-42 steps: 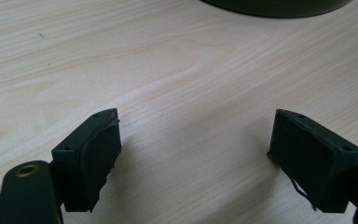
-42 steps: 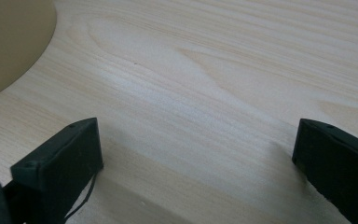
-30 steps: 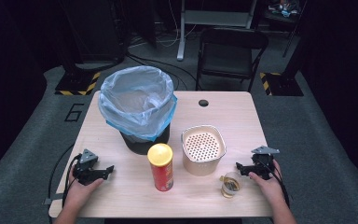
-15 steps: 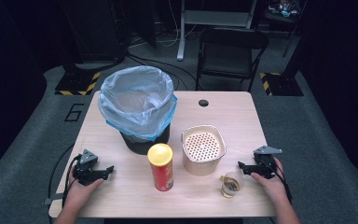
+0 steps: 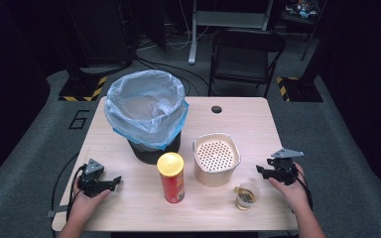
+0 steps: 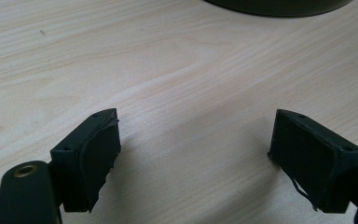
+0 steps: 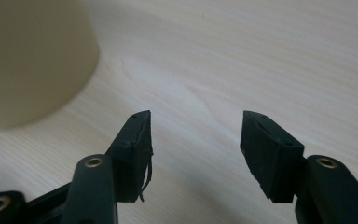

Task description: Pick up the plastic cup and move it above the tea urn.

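A black bin (image 5: 146,116) lined with a pale blue bag stands at the table's back left. In front of it are a red chips can (image 5: 171,177) with a yellow lid, a cream container (image 5: 217,158) with a perforated top, and a small clear cup (image 5: 246,196) holding something golden. My left gripper (image 5: 111,182) rests near the front left edge, open, with bare wood between its jaws (image 6: 193,140). My right gripper (image 5: 260,170) hovers right of the cream container and just above the cup. Its jaws (image 7: 196,135) have just been closing, but they stand apart with nothing between them.
The wooden table (image 5: 238,121) has a round cable hole (image 5: 216,109) at the back. A black folding chair (image 5: 245,54) stands behind it. The bin's dark base (image 6: 279,4) and the cream container's side (image 7: 28,60) lie ahead of the left and right jaws respectively.
The right gripper has lifted a little off the table by the cup and its jaws have narrowed. The left gripper has stayed put.
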Tool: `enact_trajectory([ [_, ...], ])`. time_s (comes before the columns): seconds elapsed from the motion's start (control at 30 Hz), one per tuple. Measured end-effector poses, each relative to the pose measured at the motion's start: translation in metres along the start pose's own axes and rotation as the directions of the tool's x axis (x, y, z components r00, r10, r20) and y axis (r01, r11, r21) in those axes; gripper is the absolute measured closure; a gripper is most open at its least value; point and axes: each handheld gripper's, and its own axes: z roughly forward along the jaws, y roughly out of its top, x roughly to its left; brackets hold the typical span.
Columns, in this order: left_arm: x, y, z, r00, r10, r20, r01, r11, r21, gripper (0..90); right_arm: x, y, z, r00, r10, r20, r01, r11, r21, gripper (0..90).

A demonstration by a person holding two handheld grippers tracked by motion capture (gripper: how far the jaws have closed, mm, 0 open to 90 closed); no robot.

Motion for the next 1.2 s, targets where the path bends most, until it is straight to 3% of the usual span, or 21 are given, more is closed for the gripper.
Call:
enact_trajectory([
  [0.2, 0.0, 0.0, 0.0, 1.0, 0.0, -0.001, 0.0, 1.0, 0.001, 15.8, 0.008, 0.024, -0.023, 0.999, 0.033, -0.03, -0.035, 0.9969, -0.071, 50.3],
  [0.5, 0.0, 0.0, 0.0, 1.0, 0.0, -0.001, 0.0, 1.0, 0.0, 15.8, 0.03, 0.066, -0.042, 0.9899, 0.005, -0.142, -0.029, 0.986, -0.164, 50.7],
  [0.67, 0.0, 0.0, 0.0, 1.0, -0.001, 0.0, 0.001, 1.0, 0.0, 15.8, 0.041, 0.082, -0.043, 0.9855, -0.022, -0.168, -0.008, 0.9838, -0.179, 54.2],
  [0.77, 0.0, 0.0, 0.001, 1.0, -0.003, -0.005, 0.003, 0.9999, -0.013, 15.8, 0.058, 0.096, -0.044, 0.9829, -0.056, -0.175, 0.019, 0.9785, -0.205, 56.6],
  [0.83, 0.0, 0.0, 0.0, 1.0, -0.001, -0.001, 0.001, 1.0, -0.003, 15.8, 0.062, 0.098, -0.043, 0.9824, -0.064, -0.176, 0.027, 0.9783, -0.205, 57.4],
  [0.93, 0.0, 0.0, 0.001, 1.0, -0.001, -0.005, 0.001, 1.0, -0.01, 15.8, 0.066, 0.104, -0.029, 0.9849, -0.086, -0.15, 0.062, 0.9851, -0.161, 59.5],
  [1.2, 0.0, 0.0, 0.001, 1.0, -0.003, -0.004, 0.003, 0.9999, -0.014, 15.7, 0.064, 0.103, -0.005, 0.983, -0.063, -0.172, 0.046, 0.9937, -0.102, 67.0],
])
